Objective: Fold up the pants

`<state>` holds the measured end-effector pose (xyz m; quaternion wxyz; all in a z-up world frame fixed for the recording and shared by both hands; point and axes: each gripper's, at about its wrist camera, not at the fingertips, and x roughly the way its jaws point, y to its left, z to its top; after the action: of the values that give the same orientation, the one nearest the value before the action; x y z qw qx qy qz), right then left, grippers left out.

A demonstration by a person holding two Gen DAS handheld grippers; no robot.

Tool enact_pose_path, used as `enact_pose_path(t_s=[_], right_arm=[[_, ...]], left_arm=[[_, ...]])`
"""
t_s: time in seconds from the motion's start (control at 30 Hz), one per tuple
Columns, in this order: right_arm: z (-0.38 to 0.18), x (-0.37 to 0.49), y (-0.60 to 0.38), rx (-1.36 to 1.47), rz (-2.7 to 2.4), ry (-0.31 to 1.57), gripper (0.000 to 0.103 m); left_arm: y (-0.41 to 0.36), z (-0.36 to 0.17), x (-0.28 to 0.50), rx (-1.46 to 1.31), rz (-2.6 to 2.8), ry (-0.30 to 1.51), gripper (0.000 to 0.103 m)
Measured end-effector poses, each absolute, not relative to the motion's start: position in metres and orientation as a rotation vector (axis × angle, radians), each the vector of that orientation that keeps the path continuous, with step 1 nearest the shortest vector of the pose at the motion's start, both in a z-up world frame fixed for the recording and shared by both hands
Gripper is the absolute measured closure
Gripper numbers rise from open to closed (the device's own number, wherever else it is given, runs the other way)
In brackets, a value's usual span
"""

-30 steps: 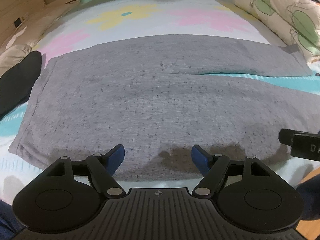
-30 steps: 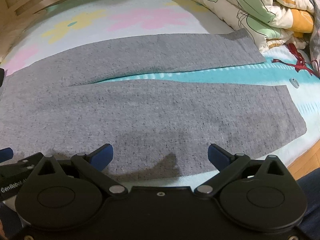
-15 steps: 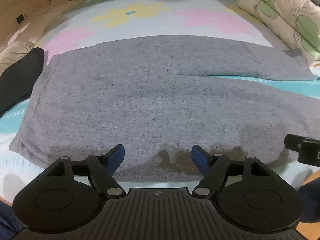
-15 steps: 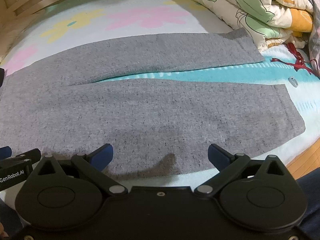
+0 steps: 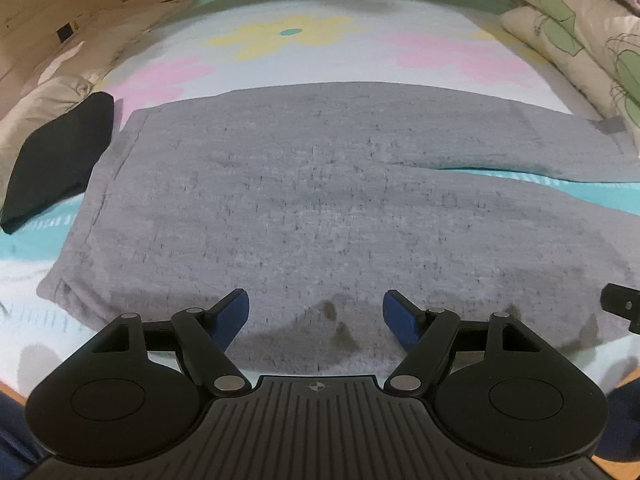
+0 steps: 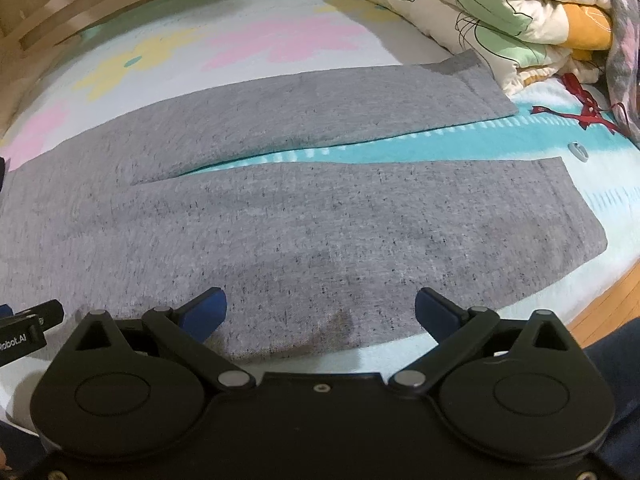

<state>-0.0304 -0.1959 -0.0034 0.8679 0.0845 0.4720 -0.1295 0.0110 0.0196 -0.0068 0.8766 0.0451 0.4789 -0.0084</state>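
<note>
Grey speckled knit pants (image 6: 304,232) lie flat across the middle of both frames on a pale bedsheet with pink and yellow flowers (image 5: 320,60), the two legs spread apart toward the right. At the bottom of each frame, the left gripper (image 5: 316,316) is released over the near edge of the pants, and the right gripper (image 6: 320,312), whose jaws have just been closing a little, grasps nothing. A black folded cloth (image 5: 60,160) is at the left and a flower-printed quilt (image 6: 500,12) at the upper right.

Both grippers, the left gripper (image 5: 316,312) and the right gripper (image 6: 321,308), are matte black with blue fingers (image 5: 232,312), silver pivot pins and round side discs (the left one's base is ribbed, with a small crosshair mark).
</note>
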Motion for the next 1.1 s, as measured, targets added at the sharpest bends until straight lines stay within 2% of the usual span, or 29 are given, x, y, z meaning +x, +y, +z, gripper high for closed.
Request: enact_pose_path(t_s=[0.07,0.1,0.33,0.53,0.57,0.7,1.1], right_arm=[[-0.003,-0.031,-0.195,0.169,-0.276,0.978,0.020],[-0.002,-0.030,-0.194,0.160,-0.284,0.974,0.021],[0.018,-0.002,-0.204,0.151,-0.267,0.945,0.021],[0.029,0.070,-0.210,0.142,-0.286,0.951,0.023],[0.027,0.083,-0.211,0.095,-0.337,0.992,0.024],[0.013,0.144,-0.229,0.223,-0.377,1.032,0.024],[-0.043,0.294,-0.290,0.414,-0.648,1.050,0.024]], left_arm=[[0.022,-0.002,0.021,0.092,-0.032,1.015,0.030],[0.025,0.002,0.027,0.082,-0.037,1.015,0.030],[0.031,0.029,0.080,0.136,-0.014,0.906,0.030],[0.025,0.029,0.137,0.187,-0.041,0.955,0.030],[0.024,0.024,0.142,0.192,-0.040,0.963,0.030],[0.032,0.004,0.154,0.178,-0.020,1.007,0.030],[0.039,-0.005,0.168,0.145,-0.011,1.071,0.030]])
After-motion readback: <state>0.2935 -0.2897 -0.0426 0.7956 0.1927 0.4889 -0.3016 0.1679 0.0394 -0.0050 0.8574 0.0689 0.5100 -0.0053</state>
